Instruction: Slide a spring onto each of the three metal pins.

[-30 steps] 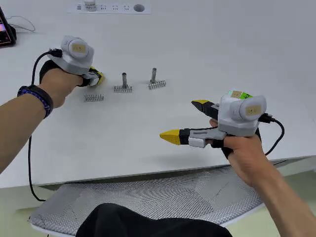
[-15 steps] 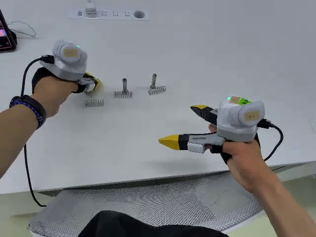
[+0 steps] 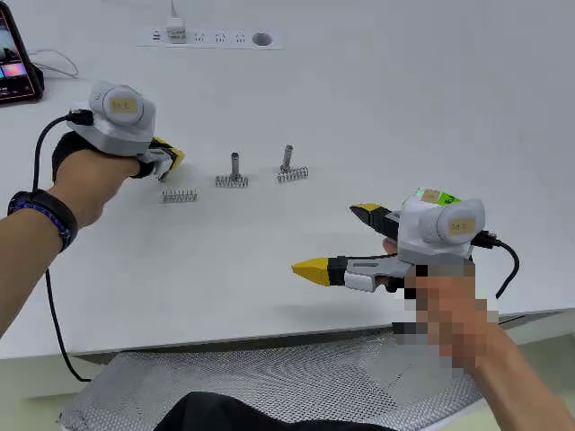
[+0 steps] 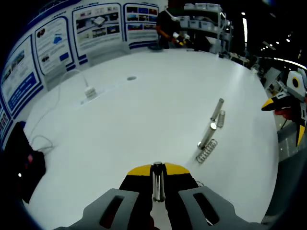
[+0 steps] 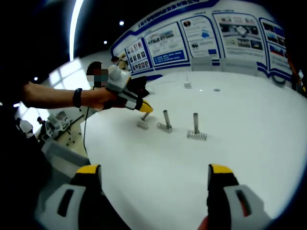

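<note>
Little writing can be read: the tan stickers point(image 3: 122, 104) on the housings of both tools carry marks too small to make out, and the wall posters point(image 5: 201, 33) behind the table point(image 3: 404, 108) are blurred. The left hand point(image 3: 85, 171), with a dark band point(image 3: 43, 214) on its wrist, holds the left tongs point(image 3: 169, 156) low over the white table, angled toward the row of parts. In the left gripper view they are clamped on a metal pin point(image 4: 157, 181), held between the yellow tips. Two other pins point(image 3: 235, 164) stand upright on the table, each with a spring point(image 3: 232, 181) lying at its foot. A third spring point(image 3: 180, 195) lies alone just beside the left tongs. The right tongs point(image 3: 340, 241) hover well apart from the parts, near the table's front edge. They point left, and the jaws are spread wide with nothing between them. A power strip point(image 3: 207, 38) lies at the far side.
</note>
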### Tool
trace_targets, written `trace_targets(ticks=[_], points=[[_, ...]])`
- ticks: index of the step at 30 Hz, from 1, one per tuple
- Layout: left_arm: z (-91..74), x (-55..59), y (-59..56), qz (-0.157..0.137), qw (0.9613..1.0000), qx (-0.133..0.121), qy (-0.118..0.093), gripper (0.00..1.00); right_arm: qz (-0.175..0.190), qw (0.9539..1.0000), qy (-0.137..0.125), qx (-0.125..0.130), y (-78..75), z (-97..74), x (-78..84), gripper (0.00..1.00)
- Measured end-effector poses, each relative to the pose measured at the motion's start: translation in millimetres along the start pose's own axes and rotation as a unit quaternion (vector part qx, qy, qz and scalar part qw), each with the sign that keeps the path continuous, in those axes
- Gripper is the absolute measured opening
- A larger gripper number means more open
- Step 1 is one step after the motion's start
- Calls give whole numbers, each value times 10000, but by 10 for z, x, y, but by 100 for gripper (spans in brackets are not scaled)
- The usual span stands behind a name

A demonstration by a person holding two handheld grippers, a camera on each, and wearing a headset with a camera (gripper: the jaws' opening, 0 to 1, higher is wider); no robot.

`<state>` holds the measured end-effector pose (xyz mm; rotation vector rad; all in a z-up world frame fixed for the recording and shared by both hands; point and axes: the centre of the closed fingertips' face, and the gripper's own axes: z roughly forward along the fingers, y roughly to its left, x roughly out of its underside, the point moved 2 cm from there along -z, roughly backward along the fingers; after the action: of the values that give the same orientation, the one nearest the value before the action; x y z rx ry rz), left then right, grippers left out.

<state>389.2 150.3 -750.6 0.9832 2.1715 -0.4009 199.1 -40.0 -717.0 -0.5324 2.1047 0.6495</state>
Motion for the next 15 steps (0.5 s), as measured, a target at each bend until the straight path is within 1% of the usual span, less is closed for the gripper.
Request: trace_targets(ticks=[15], points=[[-143, 29, 34, -49, 9999, -82, -101, 7, -1, 10000, 10, -30, 27, -3, 29, 93]])
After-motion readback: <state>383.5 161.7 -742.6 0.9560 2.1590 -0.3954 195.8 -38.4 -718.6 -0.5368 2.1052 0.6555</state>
